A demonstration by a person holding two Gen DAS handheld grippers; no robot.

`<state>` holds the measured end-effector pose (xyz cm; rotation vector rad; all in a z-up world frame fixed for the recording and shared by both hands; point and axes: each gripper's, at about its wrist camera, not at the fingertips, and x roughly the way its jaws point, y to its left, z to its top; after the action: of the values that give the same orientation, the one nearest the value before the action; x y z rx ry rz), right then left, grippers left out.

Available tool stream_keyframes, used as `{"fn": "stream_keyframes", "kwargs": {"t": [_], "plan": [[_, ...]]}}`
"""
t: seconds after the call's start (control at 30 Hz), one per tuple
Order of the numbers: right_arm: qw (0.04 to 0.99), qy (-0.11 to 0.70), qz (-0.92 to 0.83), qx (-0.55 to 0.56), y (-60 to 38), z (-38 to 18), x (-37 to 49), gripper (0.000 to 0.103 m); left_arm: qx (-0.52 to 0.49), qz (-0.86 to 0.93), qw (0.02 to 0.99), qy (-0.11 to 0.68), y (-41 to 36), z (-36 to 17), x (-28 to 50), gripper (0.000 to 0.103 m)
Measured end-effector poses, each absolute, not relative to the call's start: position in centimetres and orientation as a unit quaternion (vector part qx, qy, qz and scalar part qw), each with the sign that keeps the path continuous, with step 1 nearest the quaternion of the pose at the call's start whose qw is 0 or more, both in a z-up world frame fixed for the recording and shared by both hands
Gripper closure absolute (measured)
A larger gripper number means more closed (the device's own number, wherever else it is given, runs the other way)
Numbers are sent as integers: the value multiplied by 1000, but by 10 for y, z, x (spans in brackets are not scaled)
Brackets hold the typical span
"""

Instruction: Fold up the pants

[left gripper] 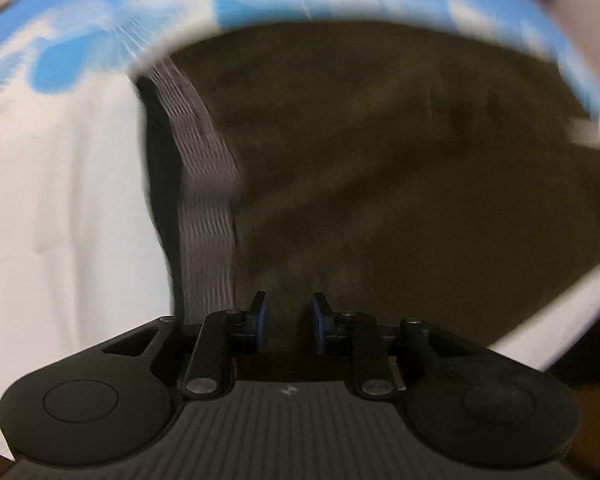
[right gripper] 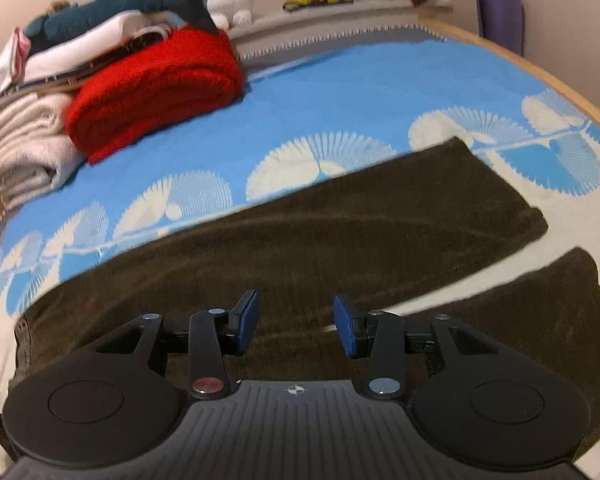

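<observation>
Left gripper [left gripper: 288, 322] nearest: jaws narrow, dark brown corduroy-like pants [left gripper: 380, 180] between the pads, contact unclear. Right gripper [right gripper: 296, 330] jaws moderately apart, nothing held, over pants [right gripper: 300, 248] laid flat on blue-and-white patterned bedspread [right gripper: 340, 96]. Fabric looks soft, limp, fairly heavy; pinch at grey ribbed waistband [left gripper: 208, 200] or hems

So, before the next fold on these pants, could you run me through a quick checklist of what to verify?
1. Pants lie spread on the bed cover, both legs visible: ok.
2. Legs stacked on each other: not ok, a gap shows between them.
3. Left gripper over the waistband end: ok; jaws apart, no cloth visibly pinched.
4. Right gripper open over the pants, holding nothing: ok.
5. Red blanket clear of the pants: ok.
6. Left view sharp: not ok, blurred.
</observation>
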<state>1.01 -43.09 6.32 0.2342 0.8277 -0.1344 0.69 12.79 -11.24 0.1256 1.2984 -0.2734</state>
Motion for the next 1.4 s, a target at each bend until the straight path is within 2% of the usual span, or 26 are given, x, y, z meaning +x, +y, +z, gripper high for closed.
{"fn": "stream_keyframes", "kwargs": {"t": [0.07, 0.2, 0.27, 0.37, 0.5, 0.6, 0.67, 0.73, 0.9, 1.27, 1.4], "plan": [[897, 423, -71, 110, -433, 56, 11, 60, 105, -128, 774, 611, 115, -125, 2, 79], [881, 454, -81, 108, -440, 44, 11, 60, 72, -129, 801, 580, 112, -101, 0, 77], [878, 461, -80, 104, -442, 41, 9, 60, 55, -167, 810, 560, 103, -92, -5, 74], [876, 467, -77, 96, -444, 38, 7, 60, 85, -202, 798, 562, 79, -99, -11, 70], [876, 466, -83, 92, -448, 39, 6, 60, 184, -197, 758, 594, 52, -133, -17, 58], [880, 457, -82, 99, -448, 42, 5, 60, 159, -180, 765, 597, 54, -124, -11, 48], [885, 448, -78, 97, -446, 46, 5, 60, 140, -176, 785, 578, 55, -111, -7, 47], [891, 439, -74, 88, -444, 49, 5, 59, 117, -171, 804, 557, 55, -100, 0, 41], [905, 415, -72, 65, -441, 56, 4, 55, 117, -137, 841, 510, 46, -78, 21, 30], [915, 393, -80, 48, -438, 58, 3, 34, 129, -118, 854, 490, 46, -65, 28, 26], [910, 405, -75, 47, -438, 55, 7, 32, 126, -115, 859, 482, 44, -63, 29, 24]]}}
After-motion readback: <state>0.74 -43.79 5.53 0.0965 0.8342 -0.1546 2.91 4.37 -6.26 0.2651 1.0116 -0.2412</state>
